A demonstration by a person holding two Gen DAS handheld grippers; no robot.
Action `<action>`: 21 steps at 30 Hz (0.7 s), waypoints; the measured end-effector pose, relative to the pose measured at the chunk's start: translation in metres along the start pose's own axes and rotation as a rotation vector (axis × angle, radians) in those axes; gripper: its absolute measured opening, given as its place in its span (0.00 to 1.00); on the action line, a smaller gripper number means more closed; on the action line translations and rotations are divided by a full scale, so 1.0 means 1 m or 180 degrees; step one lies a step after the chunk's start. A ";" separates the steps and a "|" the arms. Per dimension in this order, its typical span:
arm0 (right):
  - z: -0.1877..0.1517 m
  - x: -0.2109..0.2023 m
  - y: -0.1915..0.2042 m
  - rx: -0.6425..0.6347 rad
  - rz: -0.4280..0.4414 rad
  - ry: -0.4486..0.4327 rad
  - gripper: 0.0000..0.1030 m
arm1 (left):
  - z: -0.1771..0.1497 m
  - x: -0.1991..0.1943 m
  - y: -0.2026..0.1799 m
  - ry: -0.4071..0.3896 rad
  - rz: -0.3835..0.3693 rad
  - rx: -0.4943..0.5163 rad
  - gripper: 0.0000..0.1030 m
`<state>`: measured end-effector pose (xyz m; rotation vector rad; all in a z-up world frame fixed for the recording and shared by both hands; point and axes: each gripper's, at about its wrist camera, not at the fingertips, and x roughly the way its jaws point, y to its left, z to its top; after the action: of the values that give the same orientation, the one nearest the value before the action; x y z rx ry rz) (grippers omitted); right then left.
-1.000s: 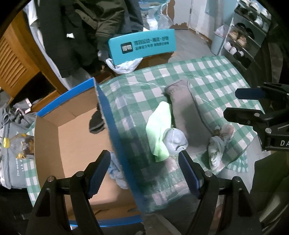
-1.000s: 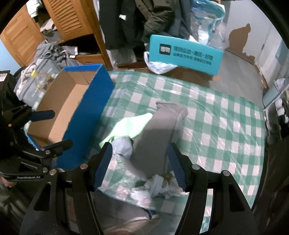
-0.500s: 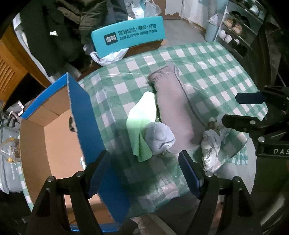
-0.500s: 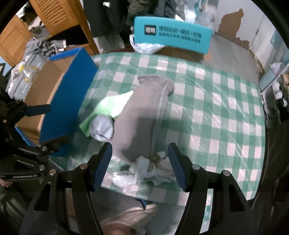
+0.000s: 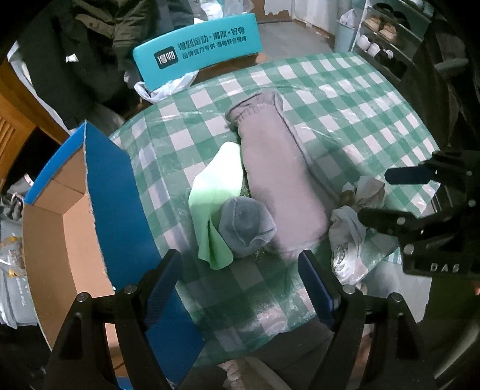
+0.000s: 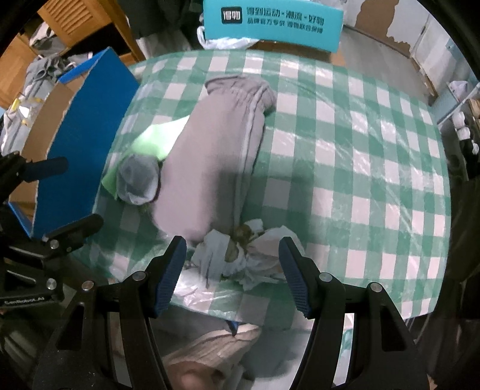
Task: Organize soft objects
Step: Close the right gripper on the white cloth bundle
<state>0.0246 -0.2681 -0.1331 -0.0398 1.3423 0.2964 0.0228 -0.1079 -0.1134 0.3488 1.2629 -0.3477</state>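
On the green-checked table lie a long grey folded garment [image 5: 279, 180] [image 6: 210, 159], a light green cloth [image 5: 213, 198] [image 6: 156, 135], a rolled grey-blue sock bundle [image 5: 246, 226] [image 6: 138, 180] and a crumpled white patterned cloth [image 5: 348, 234] [image 6: 249, 255]. My left gripper [image 5: 240, 282] is open and empty, just in front of the sock bundle. My right gripper [image 6: 232, 270] is open and empty, its fingers either side of the white cloth; it also shows in the left wrist view [image 5: 387, 195].
An open blue cardboard box [image 5: 108, 198] [image 6: 87, 126] stands against the table's left edge. A teal chair back [image 5: 198, 51] [image 6: 273, 21] is behind the table. Clothes and a wooden cabinet lie beyond it; shoe shelves [image 5: 387, 33] stand at the right.
Both grippers have moved right and forward over the table, away from the box. The left now faces the sock bundle, the right has come down around the white cloth. Both stayed open.
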 end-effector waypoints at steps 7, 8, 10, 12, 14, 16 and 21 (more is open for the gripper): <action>-0.006 0.018 0.003 -0.0045 -0.0035 0.0161 0.63 | 0.000 0.011 0.000 0.0064 -0.0021 -0.0031 0.79; -0.007 0.021 0.003 -0.0047 -0.0035 0.0183 0.62 | 0.000 0.013 -0.001 0.0071 -0.0018 -0.0024 0.79; -0.008 0.026 0.004 -0.0043 -0.0040 0.0227 0.62 | 0.000 0.015 -0.002 0.0084 -0.0013 -0.0016 0.79; -0.009 0.032 0.004 -0.0058 -0.0060 0.0268 0.62 | 0.001 0.017 -0.002 0.0092 -0.0017 -0.0015 0.79; -0.010 0.036 0.004 -0.0077 -0.0100 0.0293 0.62 | 0.001 0.019 -0.001 0.0105 -0.0022 -0.0019 0.79; -0.010 0.041 0.004 -0.0097 -0.0136 0.0323 0.62 | 0.002 0.022 -0.001 0.0126 -0.0025 -0.0030 0.79; -0.011 0.046 0.001 -0.0196 -0.0200 0.0356 0.44 | 0.004 0.025 0.001 0.0148 -0.0050 -0.0054 0.79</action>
<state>0.0226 -0.2606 -0.1798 -0.1518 1.4396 0.2857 0.0329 -0.1105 -0.1368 0.3344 1.3141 -0.3437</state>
